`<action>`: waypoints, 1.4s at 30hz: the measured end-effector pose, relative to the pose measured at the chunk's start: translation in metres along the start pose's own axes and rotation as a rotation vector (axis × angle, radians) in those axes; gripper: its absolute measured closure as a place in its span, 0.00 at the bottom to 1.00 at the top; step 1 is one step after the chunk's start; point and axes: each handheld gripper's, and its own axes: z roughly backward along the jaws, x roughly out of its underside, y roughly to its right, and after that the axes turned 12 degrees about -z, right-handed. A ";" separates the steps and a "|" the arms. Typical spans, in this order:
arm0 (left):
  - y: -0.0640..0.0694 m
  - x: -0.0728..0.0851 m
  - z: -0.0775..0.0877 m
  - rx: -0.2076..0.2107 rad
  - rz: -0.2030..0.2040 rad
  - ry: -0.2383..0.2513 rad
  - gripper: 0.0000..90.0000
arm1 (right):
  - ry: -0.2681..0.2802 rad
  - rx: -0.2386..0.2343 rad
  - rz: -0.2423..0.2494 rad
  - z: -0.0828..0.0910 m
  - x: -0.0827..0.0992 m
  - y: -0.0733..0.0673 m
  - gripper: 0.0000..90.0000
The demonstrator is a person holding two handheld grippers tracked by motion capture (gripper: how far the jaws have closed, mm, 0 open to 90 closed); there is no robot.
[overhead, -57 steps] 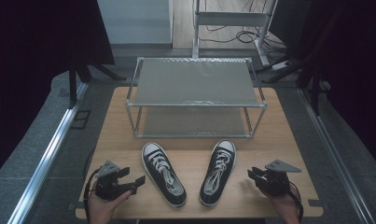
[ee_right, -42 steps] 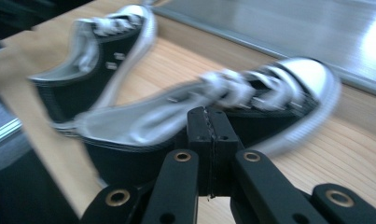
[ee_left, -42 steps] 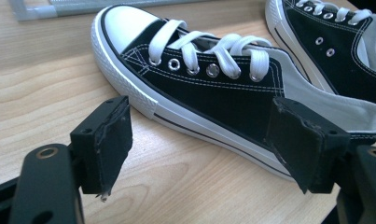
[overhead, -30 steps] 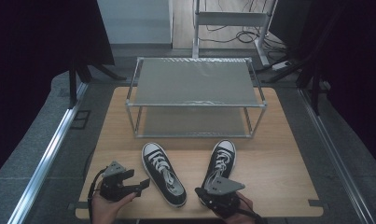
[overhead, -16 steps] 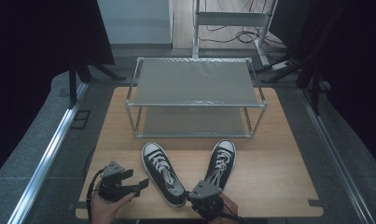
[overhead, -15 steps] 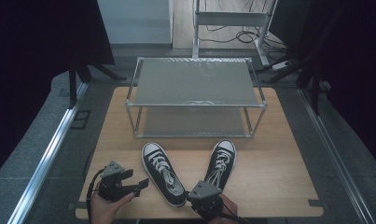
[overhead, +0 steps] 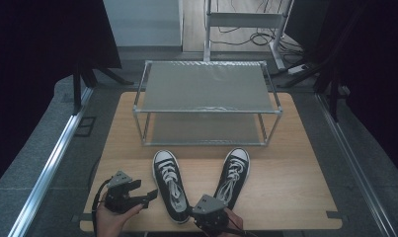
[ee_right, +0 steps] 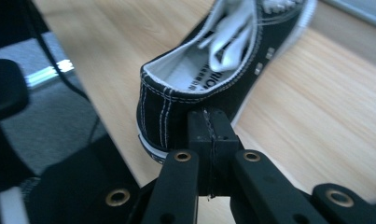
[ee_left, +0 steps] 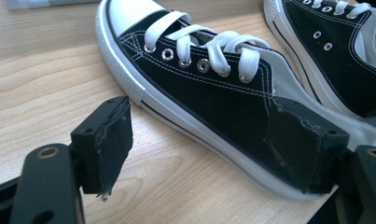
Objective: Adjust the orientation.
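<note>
High cam is looking down n forward over the table (overhead: pixel 295 197). Left gripper cam is sitting low, super close to the left sneaker (ee_left: pixel 209 93) — right gripper cam is facing the right sneaker (ee_right: pixel 213 79) heel. Both are sharing sneakers w/ the high view.

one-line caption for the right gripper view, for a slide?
Shut right gripper at the heel of a black canvas sneaker on the wooden table.

right shoe (ee_right: pixel 209 79) toe cut off, blurred, left shoe (ee_left: pixel 213 93) heel behind fingers (ee_left: pixel 307 144)

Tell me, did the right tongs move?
Yes. The right tongs slid left along the table's near edge, from its right corner to the heel of the right shoe.
</note>
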 end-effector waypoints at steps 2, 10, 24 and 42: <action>0.000 0.000 0.001 -0.004 0.003 0.003 0.26 | -0.001 -0.013 0.012 -0.004 -0.001 -0.005 1.00; -0.003 0.001 0.004 -0.009 0.008 0.007 0.26 | 0.013 -0.133 -0.022 -0.024 -0.005 -0.016 1.00; -0.005 0.002 0.009 -0.016 0.013 0.013 0.26 | -0.065 -0.108 -0.029 -0.021 0.012 -0.001 1.00; -0.005 0.001 0.013 -0.018 0.010 0.014 0.25 | -0.077 -0.248 -0.027 -0.064 -0.002 -0.023 1.00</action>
